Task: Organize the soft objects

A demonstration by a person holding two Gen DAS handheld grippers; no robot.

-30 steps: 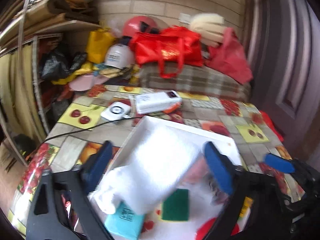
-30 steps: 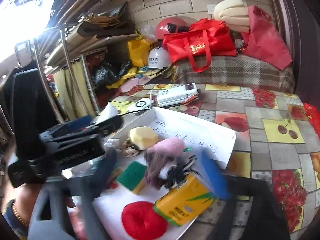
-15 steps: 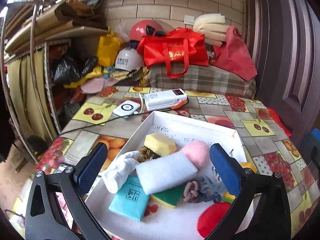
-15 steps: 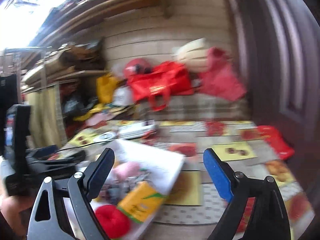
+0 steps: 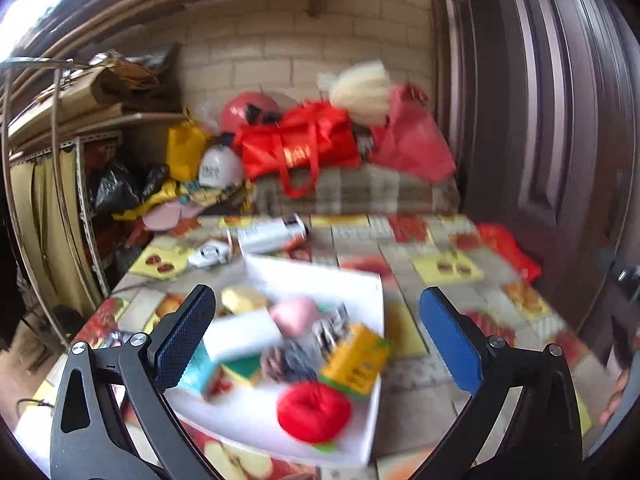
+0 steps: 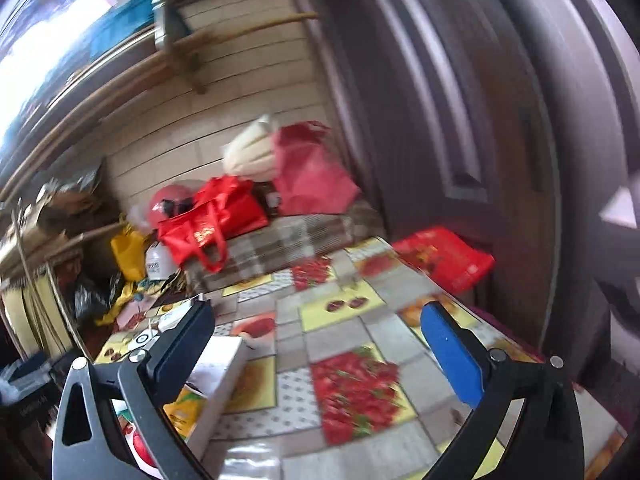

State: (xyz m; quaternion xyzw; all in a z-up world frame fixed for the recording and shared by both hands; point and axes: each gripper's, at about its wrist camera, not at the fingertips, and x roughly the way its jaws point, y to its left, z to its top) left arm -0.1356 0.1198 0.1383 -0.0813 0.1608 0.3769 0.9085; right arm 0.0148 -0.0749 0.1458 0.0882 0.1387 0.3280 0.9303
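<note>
All soft objects (image 5: 256, 344) sit in the white tray (image 5: 372, 412) at 6 o'clock; both my left hand-held gripper (image 5: 316, 344) and right hand-held gripper (image 6: 316, 352) gape released, empty, task apparently finished.

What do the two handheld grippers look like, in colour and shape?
Both look the same. The left gripper and the right gripper each have two black angled arms with triangular cut-outs and round silver screws. Each arm ends in a long, flat blue pad with a fine dotted texture; the pads on the left side look darker, in shadow. No cables, markings or sleeves are visible on them.
</note>
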